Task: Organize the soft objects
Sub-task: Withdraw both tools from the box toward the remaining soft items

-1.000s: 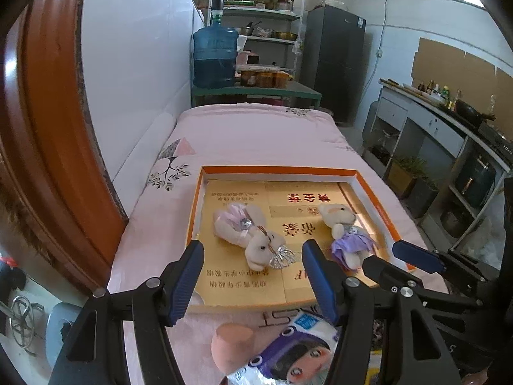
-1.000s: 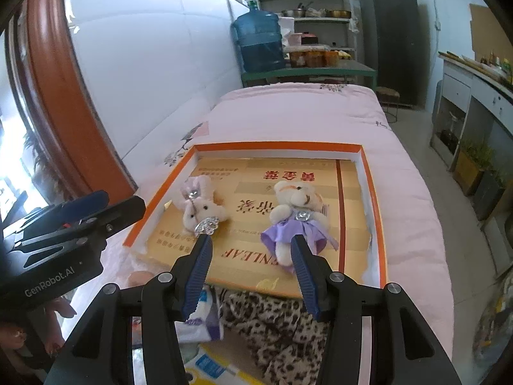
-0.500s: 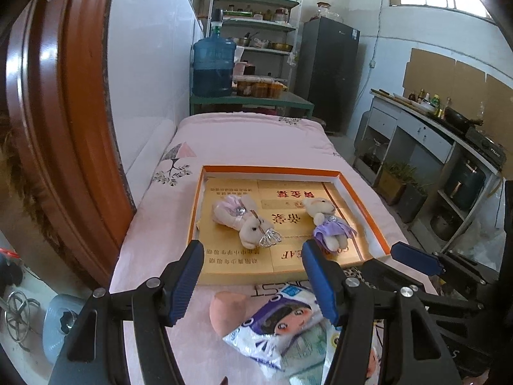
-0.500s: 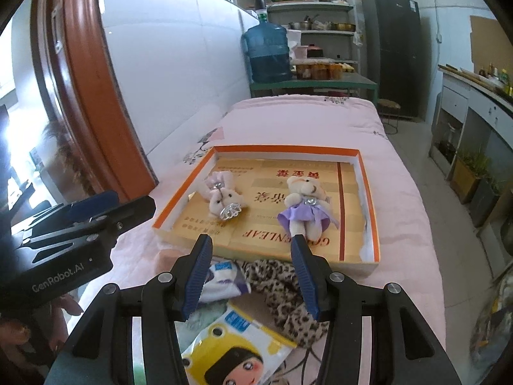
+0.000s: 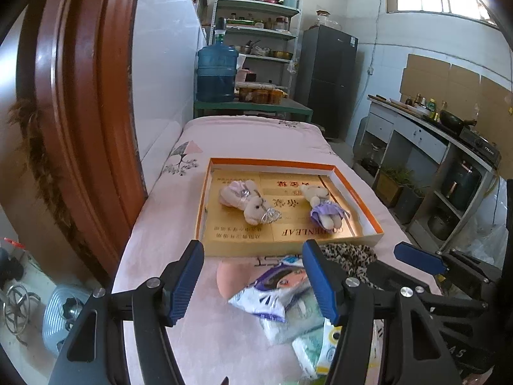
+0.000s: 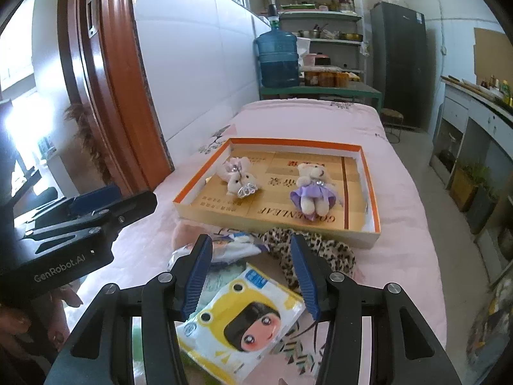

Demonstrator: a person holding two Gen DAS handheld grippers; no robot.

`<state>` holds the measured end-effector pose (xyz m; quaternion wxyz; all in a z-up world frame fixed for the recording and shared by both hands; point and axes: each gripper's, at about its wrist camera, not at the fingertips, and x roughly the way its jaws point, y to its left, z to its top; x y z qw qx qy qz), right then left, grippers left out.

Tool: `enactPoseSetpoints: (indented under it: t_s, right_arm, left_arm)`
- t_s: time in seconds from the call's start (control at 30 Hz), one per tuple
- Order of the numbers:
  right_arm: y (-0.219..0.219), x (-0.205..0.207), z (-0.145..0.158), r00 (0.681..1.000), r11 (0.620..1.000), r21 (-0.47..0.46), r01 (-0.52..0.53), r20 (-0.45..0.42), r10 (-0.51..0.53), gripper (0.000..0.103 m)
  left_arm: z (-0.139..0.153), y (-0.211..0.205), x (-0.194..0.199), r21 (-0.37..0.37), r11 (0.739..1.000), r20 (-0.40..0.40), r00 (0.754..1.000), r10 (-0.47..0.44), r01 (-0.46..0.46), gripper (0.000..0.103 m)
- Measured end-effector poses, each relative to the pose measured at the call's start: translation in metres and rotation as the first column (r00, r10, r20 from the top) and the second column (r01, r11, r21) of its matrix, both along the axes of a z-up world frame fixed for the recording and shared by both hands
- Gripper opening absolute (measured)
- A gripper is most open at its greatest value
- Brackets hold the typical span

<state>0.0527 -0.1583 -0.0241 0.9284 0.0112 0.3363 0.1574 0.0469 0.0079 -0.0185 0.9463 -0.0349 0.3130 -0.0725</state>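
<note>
Pink bedding (image 5: 250, 134) fills my left view, and on it sits the orange-rimmed box (image 5: 205, 192) with two plush toys inside: a pale bunny (image 5: 247, 197) lying on its side and a bear (image 5: 323, 207) in a purple dress, apart from each other. My left tool (image 5: 253, 282) hangs wide open with nothing between its blue pads, short of the box. Under it, on the bed in front of the box, lie a pink sponge (image 5: 231, 277), a blue-and-white packet (image 5: 272, 292) and a leopard-print cloth (image 5: 349, 255).

From the right view, the same box (image 6: 372, 186) sits farther up the bed, bunny (image 6: 239, 178) on its left, bear (image 6: 312, 186) on its right. My right tool (image 6: 251, 276) is partly open and empty, above a loose heap: a yellow packet (image 6: 243, 324) nearest me, the blue-and-white packet (image 6: 231, 243) and the leopard cloth (image 6: 320, 250) just before the box wall. The left tool's body shows at the left edge.

I judge the job partly done: two toys are boxed, while the sponge, cloth and packets lie outside. Which of them belongs in the box I can't tell for sure.
</note>
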Motion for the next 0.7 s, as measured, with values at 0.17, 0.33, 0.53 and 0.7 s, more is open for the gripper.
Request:
enactPoseSetpoints:
  t_s: [0.17, 0.33, 0.53, 0.7]
  right_arm:
    - [-0.001, -0.018, -0.005, 1.0, 1.0, 0.019, -0.015, 0.003, 0.015, 0.052]
    - [0.001, -0.034, -0.018, 0.999, 0.999, 0.015, -0.04, -0.024, 0.04, 0.052]
    - [0.0, -0.048, -0.031, 0.998, 0.999, 0.013, -0.042, -0.04, 0.043, 0.052]
    - [0.002, -0.061, -0.035, 0.999, 0.999, 0.005, -0.045, -0.029, 0.045, 0.052]
  left_arm:
    - [-0.008, 0.001, -0.02, -0.004, 1.0, 0.008, 1.0, 0.002, -0.002, 0.063]
    - [-0.019, 0.004, -0.03, 0.0, 1.0, -0.008, 1.0, 0.002, -0.002, 0.063]
    - [-0.035, 0.009, -0.039, 0.0, 1.0, -0.035, 0.999, 0.003, -0.003, 0.063]
    - [-0.04, 0.01, -0.049, 0.003, 1.0, -0.016, 1.0, 0.007, -0.007, 0.063]
